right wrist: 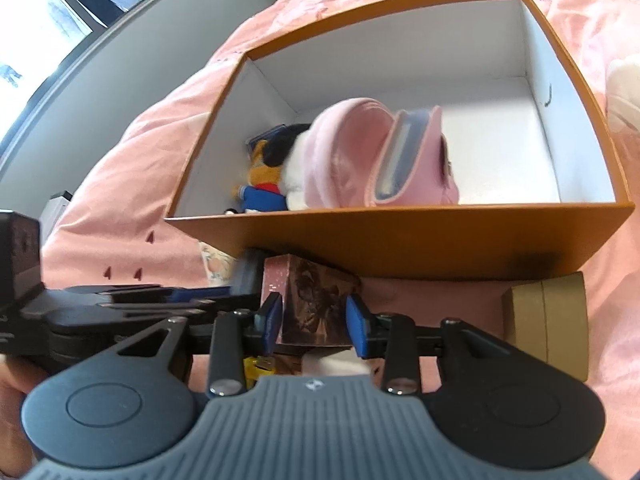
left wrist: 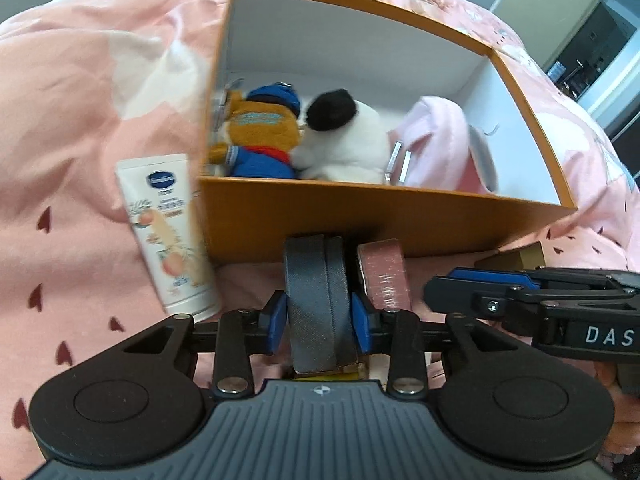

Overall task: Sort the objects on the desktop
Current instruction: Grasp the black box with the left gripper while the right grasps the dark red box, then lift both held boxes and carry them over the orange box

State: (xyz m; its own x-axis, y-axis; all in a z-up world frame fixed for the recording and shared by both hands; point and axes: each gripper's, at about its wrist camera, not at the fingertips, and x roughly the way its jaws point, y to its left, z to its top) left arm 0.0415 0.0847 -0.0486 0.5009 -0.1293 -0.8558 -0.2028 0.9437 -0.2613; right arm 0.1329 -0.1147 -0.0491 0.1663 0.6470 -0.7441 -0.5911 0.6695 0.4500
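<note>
A pink bedspread (left wrist: 80, 128) printed with small dark hearts is spread under everything. A grey wall (right wrist: 132, 68) and a bright window (right wrist: 40, 20) are seen behind; a doorway (left wrist: 592, 44) is seen too.

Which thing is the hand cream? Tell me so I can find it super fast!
Find the big orange box on the pink blanket. Just outside its near left corner, seen from the left wrist camera, lies the hand cream, flat on the blanket. It is the only white tube with a blue oval logo and peach drawings; its neighbours in front of the box are small boxes.
</note>
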